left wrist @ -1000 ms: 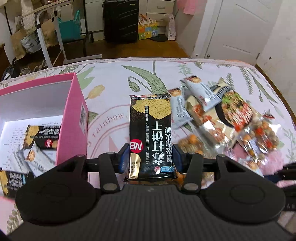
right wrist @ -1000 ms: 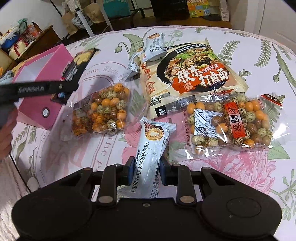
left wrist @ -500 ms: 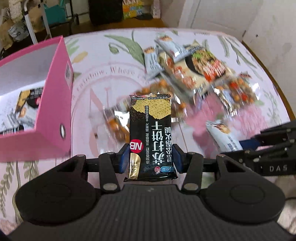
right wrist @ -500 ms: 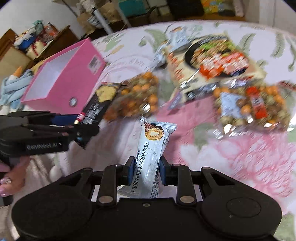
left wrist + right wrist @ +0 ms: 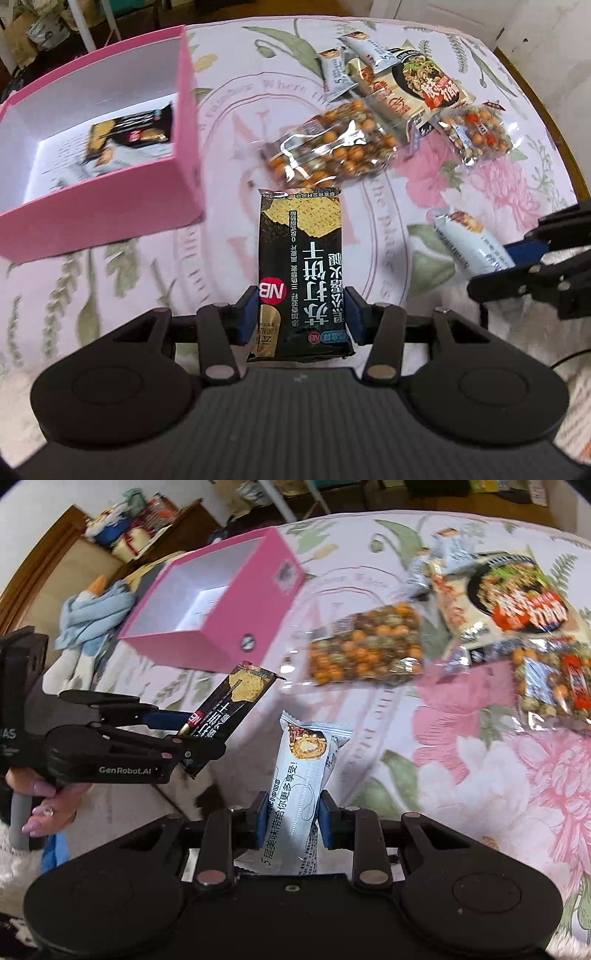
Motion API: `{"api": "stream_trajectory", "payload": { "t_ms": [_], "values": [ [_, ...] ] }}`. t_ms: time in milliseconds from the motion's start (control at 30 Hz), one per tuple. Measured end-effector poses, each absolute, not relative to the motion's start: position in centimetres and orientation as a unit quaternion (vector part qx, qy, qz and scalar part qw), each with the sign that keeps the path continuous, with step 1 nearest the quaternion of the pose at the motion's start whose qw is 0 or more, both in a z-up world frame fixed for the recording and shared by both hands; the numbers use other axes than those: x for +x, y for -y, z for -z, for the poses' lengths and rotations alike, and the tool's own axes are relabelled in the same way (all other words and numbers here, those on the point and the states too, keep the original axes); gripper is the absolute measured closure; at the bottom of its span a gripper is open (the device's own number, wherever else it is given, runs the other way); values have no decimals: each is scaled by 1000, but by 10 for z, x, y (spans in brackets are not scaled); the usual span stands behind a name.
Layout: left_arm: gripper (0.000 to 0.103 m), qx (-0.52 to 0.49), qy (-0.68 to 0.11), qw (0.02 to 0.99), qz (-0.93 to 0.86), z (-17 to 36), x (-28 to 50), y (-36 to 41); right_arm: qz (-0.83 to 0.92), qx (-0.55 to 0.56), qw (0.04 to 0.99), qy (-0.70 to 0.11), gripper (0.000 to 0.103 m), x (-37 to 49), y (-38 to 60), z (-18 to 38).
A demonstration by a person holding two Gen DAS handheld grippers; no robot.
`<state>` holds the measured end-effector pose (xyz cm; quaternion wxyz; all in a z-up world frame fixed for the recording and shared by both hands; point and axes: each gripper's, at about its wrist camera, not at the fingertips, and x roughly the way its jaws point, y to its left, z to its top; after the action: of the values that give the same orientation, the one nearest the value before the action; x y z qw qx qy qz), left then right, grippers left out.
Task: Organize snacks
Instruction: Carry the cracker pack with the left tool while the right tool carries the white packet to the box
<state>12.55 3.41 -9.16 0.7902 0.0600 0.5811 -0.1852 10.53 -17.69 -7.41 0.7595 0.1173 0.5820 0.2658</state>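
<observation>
Our left gripper (image 5: 301, 314) clamps the black cracker pack (image 5: 301, 269) by its near end, long axis pointing away over the floral tablecloth (image 5: 480, 192). Our right gripper (image 5: 293, 818) pinches a pale blue wafer bar (image 5: 306, 771) the same way. The pink box (image 5: 110, 192) (open-topped) holds another black pack (image 5: 129, 134), which only the left view shows; the right view shows the hand (image 5: 48, 801) on the left gripper

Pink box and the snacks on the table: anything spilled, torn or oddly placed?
Nothing stands out. The pink box sits upright with black packets inside; loose snack bags lie flat and intact. Left gripper holds a black cracker packet, right gripper a pale bar.
</observation>
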Motion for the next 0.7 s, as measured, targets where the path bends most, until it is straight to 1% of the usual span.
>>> {"api": "stream_trajectory", "payload": {
  "t_ms": [133,367,533,700],
  "values": [
    [56,65,-574,796,182,70,115,-54,-287,91,760,-576,71,103,156,53],
    [56,78,-536,822,178,24,105,-84,-319,43,775,-544,71,110,114,13],
    [56,78,-505,844,161,2,113,-107,-334,23,795,-506,71,127,81,-1],
    [56,54,-478,868,126,-10,137,-142,-335,14,816,-471,71,161,44,-1]
  ]
}}
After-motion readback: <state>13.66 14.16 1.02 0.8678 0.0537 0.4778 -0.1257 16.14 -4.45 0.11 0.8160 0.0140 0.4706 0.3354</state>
